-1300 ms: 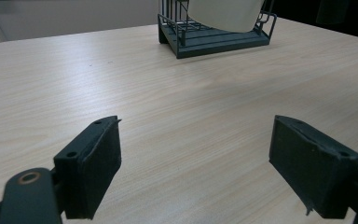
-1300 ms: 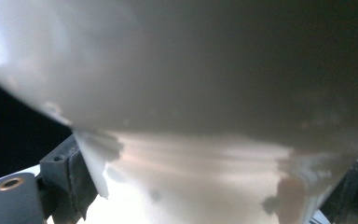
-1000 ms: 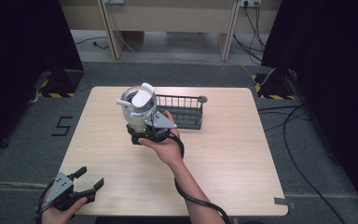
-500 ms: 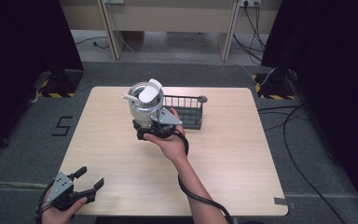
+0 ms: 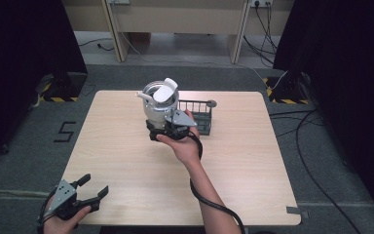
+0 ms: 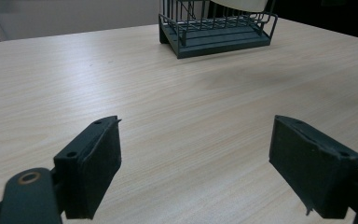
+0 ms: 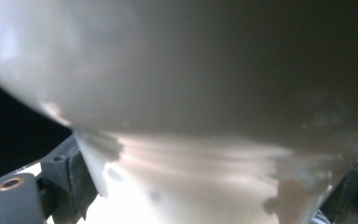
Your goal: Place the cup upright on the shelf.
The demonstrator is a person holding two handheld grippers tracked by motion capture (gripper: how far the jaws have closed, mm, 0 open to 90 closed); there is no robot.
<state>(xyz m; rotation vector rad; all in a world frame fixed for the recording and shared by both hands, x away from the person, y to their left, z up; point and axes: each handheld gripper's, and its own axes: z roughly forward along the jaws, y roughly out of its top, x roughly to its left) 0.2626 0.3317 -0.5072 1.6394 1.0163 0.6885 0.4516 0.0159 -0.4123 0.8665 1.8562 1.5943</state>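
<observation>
A white kettle (image 5: 159, 102) with its lid flipped up hangs above the table, held from below by my right gripper (image 5: 168, 130), which is shut on its base. It hovers at the left end of a dark wire rack (image 5: 200, 118). In the right gripper view the kettle's pale body (image 7: 191, 93) looms close and blurred between the jaws. My left gripper (image 5: 90, 191) rests open at the table's near left corner. Nothing lies between its pads (image 6: 95, 168), and the rack (image 6: 214, 35) stands far ahead of them.
The light wooden table (image 5: 253, 161) has bare surface in front of and to the right of the rack. Cables trail on the grey floor at the right, and yellow-black striped bases (image 5: 58, 92) stand beyond the far corners.
My right gripper has carried the kettle away from the person and a little to the right, closer to the rack. The left gripper has stayed put and open.
</observation>
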